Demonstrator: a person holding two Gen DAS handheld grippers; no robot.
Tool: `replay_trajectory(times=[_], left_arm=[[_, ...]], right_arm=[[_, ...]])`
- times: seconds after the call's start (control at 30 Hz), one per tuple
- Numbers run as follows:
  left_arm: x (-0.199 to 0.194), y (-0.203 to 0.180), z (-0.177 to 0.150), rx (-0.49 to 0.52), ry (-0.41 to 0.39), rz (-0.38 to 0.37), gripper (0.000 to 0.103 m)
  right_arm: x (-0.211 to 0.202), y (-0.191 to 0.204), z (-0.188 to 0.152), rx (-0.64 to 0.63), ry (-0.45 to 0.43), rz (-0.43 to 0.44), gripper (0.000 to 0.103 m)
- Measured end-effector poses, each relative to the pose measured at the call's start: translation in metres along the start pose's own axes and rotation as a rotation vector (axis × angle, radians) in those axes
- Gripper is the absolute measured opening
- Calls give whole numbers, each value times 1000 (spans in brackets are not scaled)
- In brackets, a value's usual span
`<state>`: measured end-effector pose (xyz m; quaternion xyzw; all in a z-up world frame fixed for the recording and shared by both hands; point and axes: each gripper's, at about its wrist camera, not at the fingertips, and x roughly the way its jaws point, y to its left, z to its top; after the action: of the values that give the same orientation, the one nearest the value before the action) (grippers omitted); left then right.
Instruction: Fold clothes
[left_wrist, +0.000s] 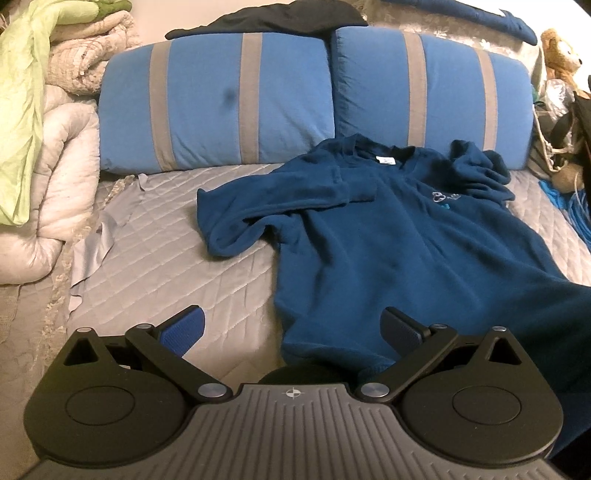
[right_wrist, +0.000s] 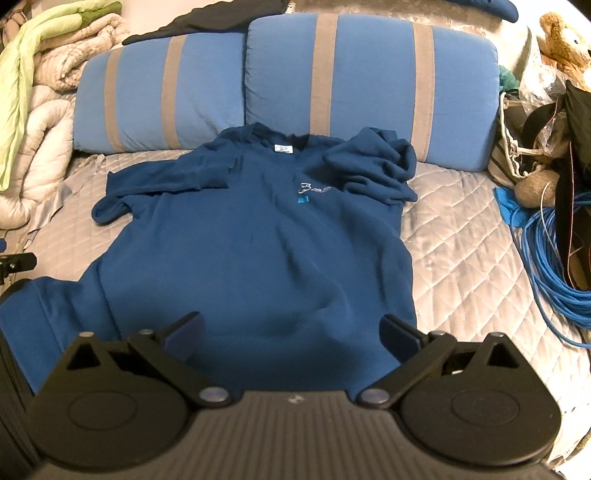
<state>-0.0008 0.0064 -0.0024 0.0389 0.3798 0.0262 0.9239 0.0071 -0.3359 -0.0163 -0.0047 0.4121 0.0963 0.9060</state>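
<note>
A dark blue fleece sweatshirt (left_wrist: 388, 236) lies face up on the grey quilted bed (left_wrist: 155, 258), collar toward the pillows, with a small white logo on the chest. Both sleeves are bunched near the shoulders. My left gripper (left_wrist: 293, 325) is open and empty above the sweatshirt's lower left hem corner. The sweatshirt also fills the middle of the right wrist view (right_wrist: 258, 251). My right gripper (right_wrist: 291, 328) is open and empty above the hem near the lower right side.
Two blue pillows with grey stripes (left_wrist: 229, 99) (right_wrist: 369, 81) lie at the head of the bed. Piled blankets (left_wrist: 44, 110) sit on the left. A coil of blue cable (right_wrist: 550, 258), bags and a teddy bear (right_wrist: 565, 40) crowd the right edge.
</note>
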Motion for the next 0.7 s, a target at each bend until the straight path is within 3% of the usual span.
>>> replay_trajectory(times=[0.33,0.5,0.7], left_arm=[[2,0,-3,5,7,1,103],[0,8,-3,0,5,-53,103],[0,12,-1,25,20,-45,103]], right_arm=[[-2,-8,0,9,-10,1,103],[-8,-14,1,7,-29,50,103],[-15,-25,8,4,-52,64,103]])
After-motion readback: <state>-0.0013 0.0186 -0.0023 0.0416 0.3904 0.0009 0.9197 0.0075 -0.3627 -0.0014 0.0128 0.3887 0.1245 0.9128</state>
